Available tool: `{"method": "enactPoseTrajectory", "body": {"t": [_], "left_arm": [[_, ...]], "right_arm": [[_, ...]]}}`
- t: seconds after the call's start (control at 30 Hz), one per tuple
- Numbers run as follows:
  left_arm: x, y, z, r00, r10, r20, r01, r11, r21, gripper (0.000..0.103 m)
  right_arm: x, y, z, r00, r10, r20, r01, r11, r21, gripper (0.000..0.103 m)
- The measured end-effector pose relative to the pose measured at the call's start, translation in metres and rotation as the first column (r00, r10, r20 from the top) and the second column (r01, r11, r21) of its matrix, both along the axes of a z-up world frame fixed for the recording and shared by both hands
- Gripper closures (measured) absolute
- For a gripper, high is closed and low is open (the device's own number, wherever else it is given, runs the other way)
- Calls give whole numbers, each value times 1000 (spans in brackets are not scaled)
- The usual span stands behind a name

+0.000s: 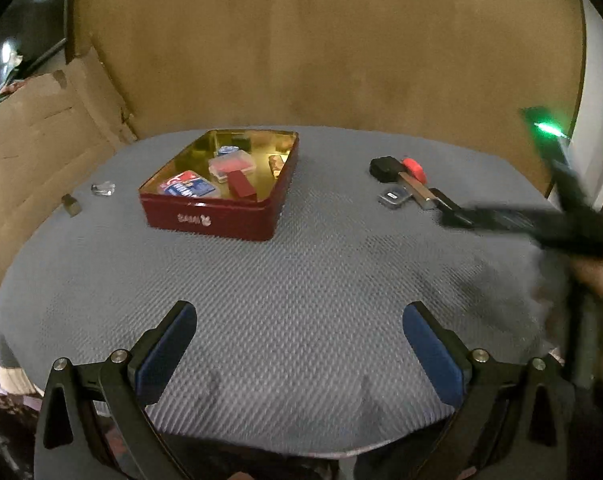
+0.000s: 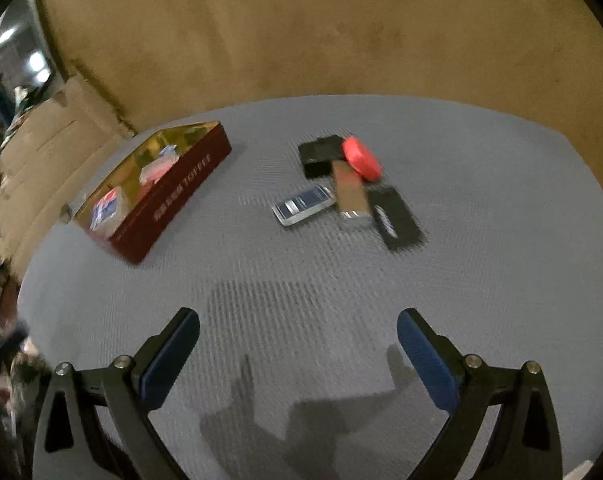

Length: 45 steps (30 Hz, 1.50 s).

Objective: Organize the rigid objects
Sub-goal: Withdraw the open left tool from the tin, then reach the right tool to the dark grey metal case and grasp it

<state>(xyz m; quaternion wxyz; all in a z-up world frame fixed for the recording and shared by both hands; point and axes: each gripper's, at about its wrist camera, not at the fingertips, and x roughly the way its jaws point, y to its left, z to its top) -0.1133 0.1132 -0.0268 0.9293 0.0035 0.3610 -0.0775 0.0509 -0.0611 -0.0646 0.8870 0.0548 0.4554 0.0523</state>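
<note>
Though woven mat (image 1: 301,280), glossy rectangular tin (image 1: 221,216)

Grey textured cloth (image 1: 301,280) spreads across the tabletop, its woven ridges running out to a curved far edge at twelve o'clock. Behind it, a broad tan wall (image 1: 321,48) fills the whole upper view, plain and faintly mottled. Over at nine to ten o'clock, flattened cardboard (image 1: 45,132) leans against that wall, torn along its top edge, touching the cloth's left margin. Up at eleven o'clock, a dark glossy surface (image 1: 29,20) catches two bright light reflections. At two o'clock, a pale vertical strip (image 1: 593,120) borders the wall.
</note>
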Motion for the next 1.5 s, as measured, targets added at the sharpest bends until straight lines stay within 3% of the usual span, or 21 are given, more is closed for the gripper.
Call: {"method": "enactPoseTrajectory", "body": {"t": [0.17,0.3,0.37,0.43,0.5,0.63,0.73,0.8,0.87,0.93,1.03,1.2,1.33,1.5], "left_arm": [[-5,22,5,1000,23,-10,-24,996,-83,1],[-3,35,12,999,43,-2,-43,992,-123,1],[-3,41,13,999,49,-3,-49,990,-130,1],[-4,48,14,998,60,-3,-60,987,-149,1],[-4,54,16,997,72,-3,-72,983,-168,1],[-2,62,15,996,92,-19,-94,975,-200,1],[-1,63,15,995,97,-26,-101,973,-206,1],[-2,63,15,995,99,-24,-102,974,-204,1],[-4,62,16,995,98,-20,-100,975,-201,1],[-8,60,19,996,90,-15,-91,975,-201,1],[-9,53,19,997,81,-6,-80,980,-184,1],[-15,43,23,997,66,33,-60,986,-155,1],[-18,33,21,998,49,38,-44,992,-120,1],[-22,21,21,998,36,47,-32,996,-83,1]], "right_arm": [[50,29,-21,980,-197,0,197,980,18,2],[84,32,-35,918,-395,-33,396,918,20,2],[98,24,-48,867,-488,-95,493,870,27,2],[106,21,-49,830,-554,-74,556,831,7,0],[119,20,-54,817,-571,-86,570,821,-40,0],[129,28,-60,831,-551,-80,528,826,-199,5],[115,31,-58,848,-528,-31,513,835,-197,19],[104,30,-54,873,-488,-4,479,859,-183,45],[93,25,-51,895,-447,-1,442,885,-149,64],[75,8,-50,925,-379,-4,378,925,-40,65],[53,-5,-45,946,-324,-2,324,946,-24,65],[12,-14,-26,970,-227,90,239,959,-153,65],[-7,-16,2,977,-122,177,170,943,-286,65],[-7,-19,38,966,-64,252,150,928,-340,65]]}}
